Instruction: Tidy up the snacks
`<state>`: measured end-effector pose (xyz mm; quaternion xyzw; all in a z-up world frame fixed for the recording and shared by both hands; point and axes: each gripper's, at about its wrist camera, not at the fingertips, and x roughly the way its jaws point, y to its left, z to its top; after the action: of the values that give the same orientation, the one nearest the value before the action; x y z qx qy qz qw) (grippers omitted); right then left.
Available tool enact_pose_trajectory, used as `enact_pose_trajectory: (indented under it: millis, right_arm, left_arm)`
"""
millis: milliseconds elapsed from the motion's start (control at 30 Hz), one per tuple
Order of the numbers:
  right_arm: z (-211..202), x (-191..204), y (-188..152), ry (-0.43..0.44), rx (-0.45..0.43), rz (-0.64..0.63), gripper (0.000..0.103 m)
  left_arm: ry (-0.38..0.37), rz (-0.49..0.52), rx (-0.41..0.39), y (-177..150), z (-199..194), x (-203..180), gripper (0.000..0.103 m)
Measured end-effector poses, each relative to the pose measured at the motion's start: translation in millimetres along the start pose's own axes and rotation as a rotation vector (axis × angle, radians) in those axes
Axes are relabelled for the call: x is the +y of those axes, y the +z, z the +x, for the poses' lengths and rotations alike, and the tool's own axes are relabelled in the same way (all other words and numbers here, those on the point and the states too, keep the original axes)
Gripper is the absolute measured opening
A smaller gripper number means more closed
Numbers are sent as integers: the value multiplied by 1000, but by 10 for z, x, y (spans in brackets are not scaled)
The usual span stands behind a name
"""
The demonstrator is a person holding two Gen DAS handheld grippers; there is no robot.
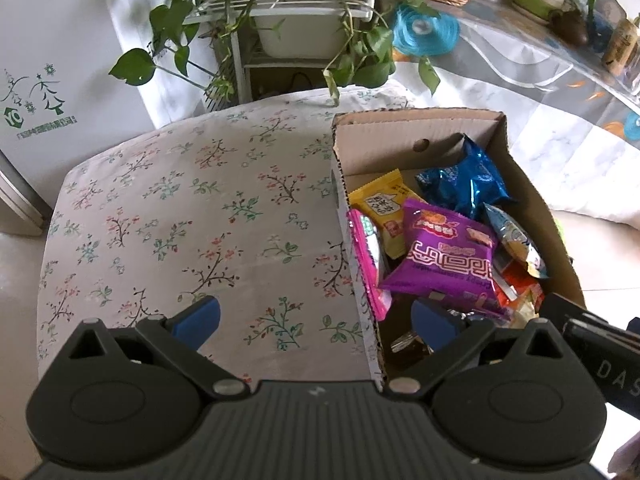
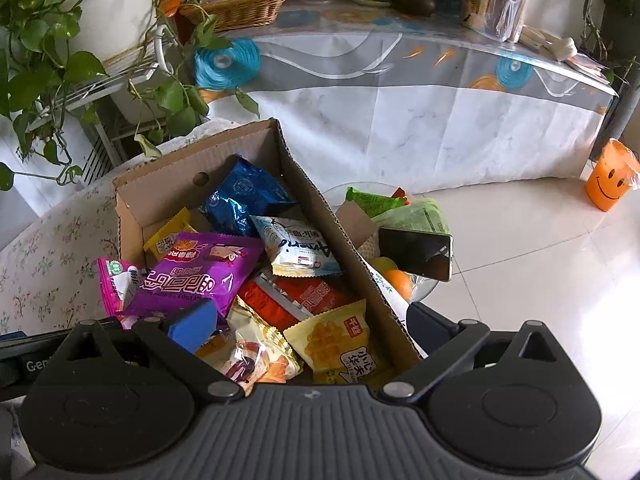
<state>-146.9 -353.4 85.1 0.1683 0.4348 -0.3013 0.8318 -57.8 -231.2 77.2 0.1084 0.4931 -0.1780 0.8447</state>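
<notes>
Both tongs, left (image 1: pixel 316 316) and right (image 2: pixel 308 320), gape empty, straddling the box (image 2: pixel 304 184) walls to reach the snacks (image 2: pixel 200 276).

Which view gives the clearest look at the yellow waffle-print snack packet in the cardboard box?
The right wrist view: the yellow waffle-print snack packet lies nearly unobstructed in the near right corner of the cardboard box. In the left wrist view that corner is mostly hidden and the packet cannot be made out.

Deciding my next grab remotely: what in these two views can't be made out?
- Bottom layer of the cardboard box: both views, buried under the purple packet and other packets.
- Box's near end: both views, hidden by the gripper bodies.
- Bowl contents: right wrist view, behind the box wall and phone.
</notes>
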Motion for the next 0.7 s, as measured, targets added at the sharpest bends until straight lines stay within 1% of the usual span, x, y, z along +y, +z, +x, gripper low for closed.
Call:
enact_pose_trajectory:
  millis: [333,700]
  right_arm:
    - [29,47,28,-3,10,-33,103]
    - [46,36,48,-4,14,-30,103]
  left_arm:
    - [35,18,2,3,28,-8,101]
    - [32,53,-6,16,34,-28,101]
